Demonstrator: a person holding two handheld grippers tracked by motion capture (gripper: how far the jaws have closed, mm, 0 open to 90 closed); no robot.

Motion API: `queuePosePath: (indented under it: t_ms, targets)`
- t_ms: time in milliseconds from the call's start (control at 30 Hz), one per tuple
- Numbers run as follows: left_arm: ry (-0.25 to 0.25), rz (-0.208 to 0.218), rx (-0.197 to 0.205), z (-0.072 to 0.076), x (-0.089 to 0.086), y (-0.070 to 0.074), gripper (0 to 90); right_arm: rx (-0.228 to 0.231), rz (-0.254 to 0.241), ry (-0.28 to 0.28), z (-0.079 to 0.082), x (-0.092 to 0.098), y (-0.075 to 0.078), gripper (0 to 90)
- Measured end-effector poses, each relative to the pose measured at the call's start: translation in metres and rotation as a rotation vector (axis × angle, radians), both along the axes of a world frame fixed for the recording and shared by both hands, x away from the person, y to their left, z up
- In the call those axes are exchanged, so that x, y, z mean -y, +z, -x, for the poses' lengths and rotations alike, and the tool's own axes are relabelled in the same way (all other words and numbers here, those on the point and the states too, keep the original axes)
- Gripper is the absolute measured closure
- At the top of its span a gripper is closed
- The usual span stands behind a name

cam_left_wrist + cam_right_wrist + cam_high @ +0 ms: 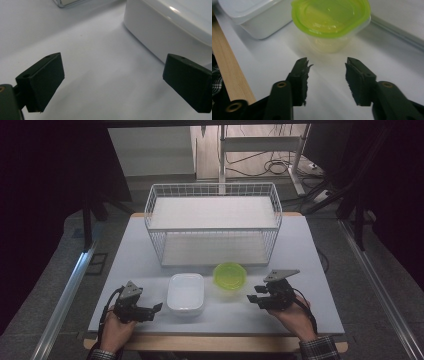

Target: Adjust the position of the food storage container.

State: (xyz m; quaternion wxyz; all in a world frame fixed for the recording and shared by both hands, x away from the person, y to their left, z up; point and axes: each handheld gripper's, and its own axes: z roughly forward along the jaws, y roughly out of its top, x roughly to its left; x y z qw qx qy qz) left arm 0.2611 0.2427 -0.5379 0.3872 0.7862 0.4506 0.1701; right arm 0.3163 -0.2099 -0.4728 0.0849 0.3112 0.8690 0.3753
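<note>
Green-lidded cup (330, 21): a clear round tub with a lime lid, standing on the table (320, 270) just near of the wire basket (214, 222), right of centre and upright.
White box (185, 293): a lidded rectangular container just left of the cup, apart from it, at the near middle of the table.
Right gripper (327, 76): released, jaws partly apart with nothing between them; it aims at the cup from the near right, short of it and not touching.
Left gripper (112, 77): released, jaws spread wide over bare table, the white box's side wall just beside its right jaw, no contact.
Step in hand: most likely the right gripper's reach for the cup.
Jaw width: the gap looks narrower than the cup's body, so I would widen it before going in.
Grip spot: take the clear wall under the lid's rim, one jaw on each side, gripper level.
Squeeze: thin plastic will probably flex, so clench only until it stops slipping.
Risk: a narrow, off-centre approach may push the cup far, against the basket, or tip it.
Left gripper's part: hold off, or steady the white box if that goes next.
</note>
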Motion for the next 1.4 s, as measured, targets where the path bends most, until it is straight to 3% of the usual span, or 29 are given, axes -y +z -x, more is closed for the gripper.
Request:
queuePosePath:
  t_ms: [233, 367, 467, 667, 1033, 1200, 1400]
  targets:
    - [-0.034, 0.08, 0.058, 0.0, -0.002, 0.001, 0.7, -0.023, -0.008, 0.04, -0.008, -0.015, 0.009, 75.6]
    - [-0.036, 0.094, 0.045, 0.0, -0.003, 0.0, 0.7, -0.001, -0.031, 0.061, -0.015, -0.026, 0.016, 85.7]
    - [-0.033, 0.113, 0.026, -0.001, -0.003, 0.0, 0.7, -0.001, -0.048, 0.071, -0.019, -0.03, 0.018, 88.2]
    - [-0.041, 0.084, 0.0, -0.002, -0.001, -0.002, 1.0, 0.012, -0.072, 0.102, -0.034, -0.052, 0.019, 89.4]
    - [-0.037, 0.062, 0.0, -0.002, -0.001, -0.002, 0.9, 0.029, -0.068, 0.125, -0.056, -0.103, 0.016, 89.6]
    - [-0.042, 0.041, -0.006, -0.002, 0.0, -0.003, 0.9, 0.032, -0.018, 0.15, -0.065, -0.125, 0.008, 89.6]
    - [-0.037, 0.023, -0.015, -0.002, 0.0, -0.004, 1.1, 0.04, 0.018, 0.17, -0.069, -0.137, -0.002, 89.6]
